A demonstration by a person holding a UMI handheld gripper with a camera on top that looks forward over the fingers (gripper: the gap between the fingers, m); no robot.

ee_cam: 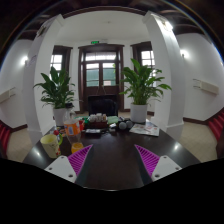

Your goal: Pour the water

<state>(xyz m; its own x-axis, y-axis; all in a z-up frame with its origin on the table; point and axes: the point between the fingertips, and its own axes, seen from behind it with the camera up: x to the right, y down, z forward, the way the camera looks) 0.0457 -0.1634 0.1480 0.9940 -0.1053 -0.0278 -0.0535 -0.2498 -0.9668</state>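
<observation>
Bottles (68,133) on dark table (115,155), potted plants (57,92) behind, hand-held gripper (113,160) open

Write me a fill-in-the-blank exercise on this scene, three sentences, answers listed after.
1. The gripper hovers over a dark table with its fingers ____ and nothing between them.
2. Two potted plants stand at the table's far end, one on each side of a wooden ____.
3. The clutter of bottles and cups lies ____ the fingertips, not between them.

Missing words: open; door; beyond
</observation>
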